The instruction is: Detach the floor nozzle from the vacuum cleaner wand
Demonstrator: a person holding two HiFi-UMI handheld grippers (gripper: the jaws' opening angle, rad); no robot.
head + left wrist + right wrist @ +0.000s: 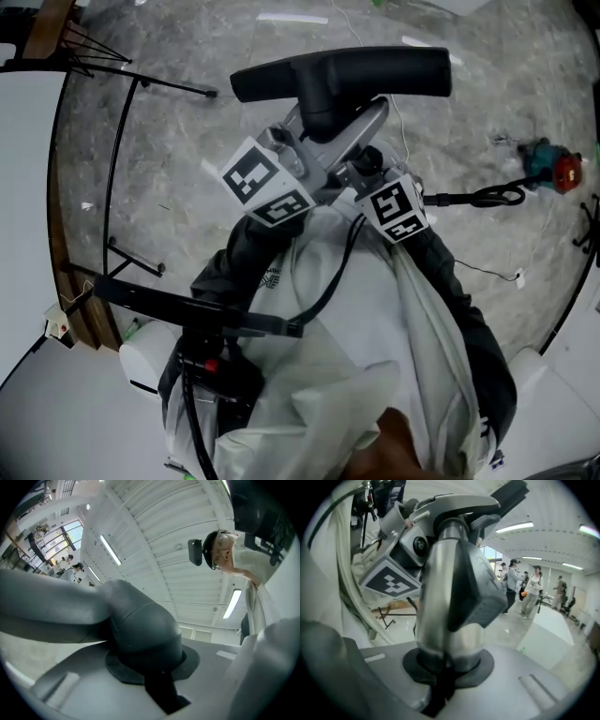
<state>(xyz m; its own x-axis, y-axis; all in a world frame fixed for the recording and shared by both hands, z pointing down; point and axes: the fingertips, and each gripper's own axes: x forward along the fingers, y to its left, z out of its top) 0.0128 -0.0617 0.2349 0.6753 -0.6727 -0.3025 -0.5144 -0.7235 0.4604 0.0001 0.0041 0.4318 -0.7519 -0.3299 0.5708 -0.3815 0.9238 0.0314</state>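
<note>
Closest in, the person's white jacket [347, 375] w/ dark sleeves fills the head view from 5 to 7 o'clock. Just past it, dead centre, both tools sit side by side, their marker cubes close together.

The left gripper [149, 667], on the 9 o'clock side, is clamped on the dark grey neck of the floor nozzle [342, 73]. Its own view shows that neck wedged btwn the jaws, w/ the nozzle head running off toward 9 o'clock.

The right gripper [446, 665], on the 3 o'clock side, is clamped on the silver wand [440, 597]. The tube stands upright btwn the jaws w/ a dark grey catch on its 3 o'clock side. The left tool's marker cube shows at approx 10 o'clock in the right gripper view.

Beyond the tools, at 12 o'clock in the head view, the nozzle's black head lies crosswise against the grey marbled floor [187, 131]. Its neck runs back toward the jaws. Can't tell whether the joint has come apart.

Farther out on the floor are thin black stand legs [178, 87] at 10 o'clock and a teal-and-red tool [551, 167] at 2–3 o'clock. Far back in the right gripper view, a few people [520, 585] stand at 3 o'clock.
</note>
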